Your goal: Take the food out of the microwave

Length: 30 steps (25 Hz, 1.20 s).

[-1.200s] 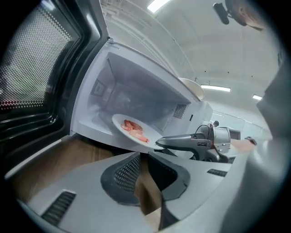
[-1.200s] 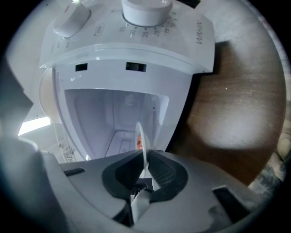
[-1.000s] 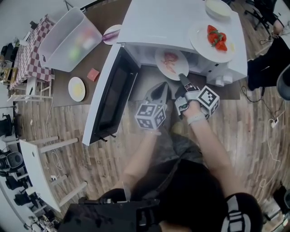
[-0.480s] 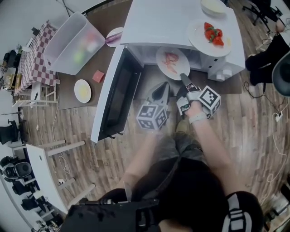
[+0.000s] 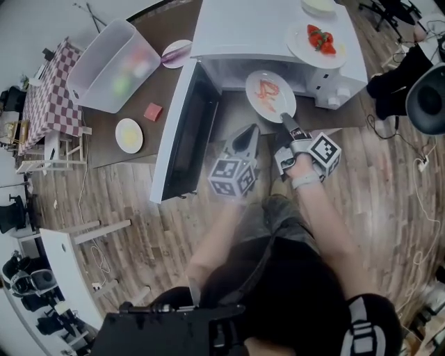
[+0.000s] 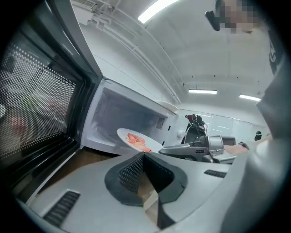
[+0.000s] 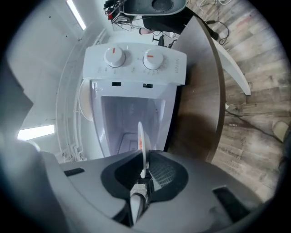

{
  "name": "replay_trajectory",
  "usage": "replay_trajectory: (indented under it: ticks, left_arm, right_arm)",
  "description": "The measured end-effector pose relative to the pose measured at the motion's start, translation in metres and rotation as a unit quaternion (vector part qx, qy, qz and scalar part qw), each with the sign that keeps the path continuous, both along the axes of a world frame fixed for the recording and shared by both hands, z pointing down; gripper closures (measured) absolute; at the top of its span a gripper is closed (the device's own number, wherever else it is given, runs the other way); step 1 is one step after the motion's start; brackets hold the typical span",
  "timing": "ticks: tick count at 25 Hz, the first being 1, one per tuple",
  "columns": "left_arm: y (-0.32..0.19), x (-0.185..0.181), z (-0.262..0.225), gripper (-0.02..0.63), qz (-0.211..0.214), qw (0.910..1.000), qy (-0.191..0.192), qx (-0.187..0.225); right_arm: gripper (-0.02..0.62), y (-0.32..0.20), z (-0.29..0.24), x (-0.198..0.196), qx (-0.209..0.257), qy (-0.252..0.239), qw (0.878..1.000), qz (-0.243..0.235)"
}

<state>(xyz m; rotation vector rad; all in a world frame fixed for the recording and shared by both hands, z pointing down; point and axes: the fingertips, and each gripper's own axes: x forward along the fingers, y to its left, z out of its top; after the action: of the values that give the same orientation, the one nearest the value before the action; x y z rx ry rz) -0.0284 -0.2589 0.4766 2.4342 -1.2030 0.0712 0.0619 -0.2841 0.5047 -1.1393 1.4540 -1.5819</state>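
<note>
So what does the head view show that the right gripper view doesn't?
Only the head view shows the left claw, the open microwave door, the clear bin and a small plate of yellow food. Only the right gripper view shows the two dials face-on and a ceiling light. Both show the microwave and the right claw gripping the rim of the food plate.

Grey left gripper (image 5: pixel 252 131) and right gripper (image 5: pixel 284 118) bear black-and-white marker cubes (image 5: pixel 231 178); the person's top (image 5: pixel 281 295) seems dark.
</note>
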Motion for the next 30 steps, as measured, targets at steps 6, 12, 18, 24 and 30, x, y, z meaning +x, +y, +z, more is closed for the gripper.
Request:
replay_trajectory:
  ticks: [6, 12, 18, 24, 30]
  left_arm:
    - [0.026, -0.008, -0.006, 0.606, 0.019, 0.9998, 0.004, -0.002]
    - [0.048, -0.014, -0.016, 0.606, 0.032, 0.9994, 0.01, 0.008]
    - [0.069, -0.022, -0.022, 0.606, 0.038, 0.9991, 0.013, 0.013]
    - [0.09, -0.026, -0.023, 0.606, 0.045, 0.9987, 0.014, 0.02]
    - [0.11, -0.028, -0.024, 0.606, 0.058, 0.9979, 0.015, 0.025]
  right_arm:
    - [0.56, 0.033, -0.008, -0.005, 0.006, -0.005, 1.0, 0.022]
    - [0.561, 0.058, -0.02, -0.01, 0.024, -0.006, 0.999, 0.031]
    - [0.56, 0.082, -0.024, -0.016, 0.022, -0.015, 0.999, 0.043]
    - [0.56, 0.105, -0.025, -0.022, 0.019, -0.012, 0.999, 0.042]
    - [0.56, 0.128, -0.023, -0.028, 0.013, -0.002, 0.999, 0.043]
